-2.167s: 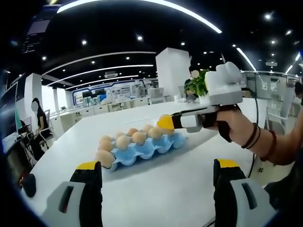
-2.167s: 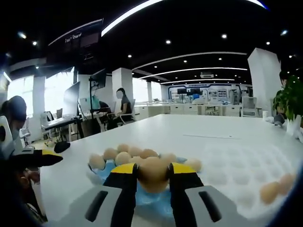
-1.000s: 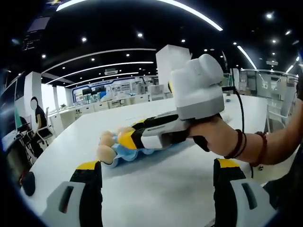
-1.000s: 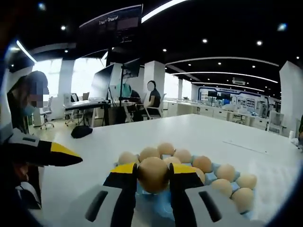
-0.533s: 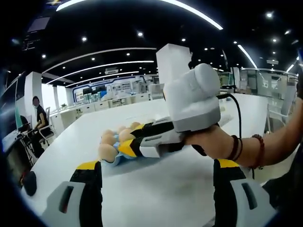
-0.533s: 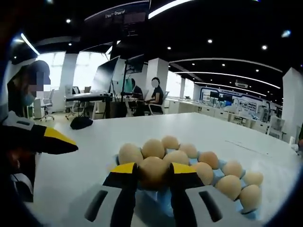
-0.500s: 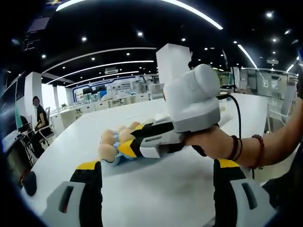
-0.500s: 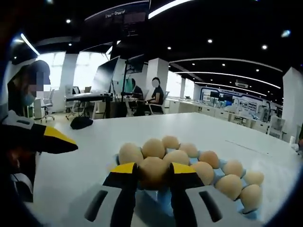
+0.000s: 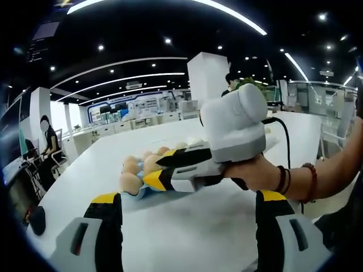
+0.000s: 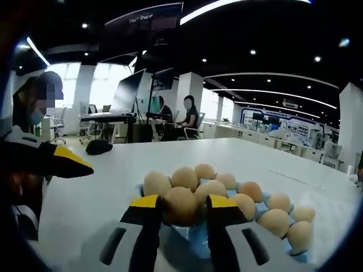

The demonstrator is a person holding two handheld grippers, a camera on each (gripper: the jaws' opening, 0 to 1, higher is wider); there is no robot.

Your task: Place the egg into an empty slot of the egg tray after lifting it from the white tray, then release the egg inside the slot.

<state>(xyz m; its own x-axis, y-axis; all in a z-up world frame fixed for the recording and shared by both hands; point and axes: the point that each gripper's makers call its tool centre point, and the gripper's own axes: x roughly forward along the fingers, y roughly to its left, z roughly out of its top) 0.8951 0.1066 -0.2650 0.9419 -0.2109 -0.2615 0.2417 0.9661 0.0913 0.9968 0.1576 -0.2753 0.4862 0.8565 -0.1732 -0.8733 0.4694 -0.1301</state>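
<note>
The blue egg tray (image 10: 195,242) lies on the white table, most slots filled with brown eggs. One brown egg (image 10: 180,205) sits low at the tray's near edge between the yellow-tipped jaws of my right gripper (image 10: 184,205); the jaws stand slightly apart, with a thin gap beside the egg. In the left gripper view, a hand holds the right gripper (image 9: 154,180) with its tip down at the near end of the egg tray (image 9: 140,192). My left gripper (image 9: 189,197) hovers open and empty in front of the tray, above the table. Its yellow tip, the left gripper (image 10: 71,163), enters the right gripper view from the left.
The white table (image 9: 187,226) stretches wide around the tray. A small black object (image 10: 99,147) lies on it far off, also seen as a black object (image 9: 31,221). People sit at desks in the background (image 10: 187,116). A cable (image 9: 283,136) trails from the right gripper.
My right gripper has sunk a little onto the tray and its jaws have parted slightly around the egg. The left gripper has stayed put.
</note>
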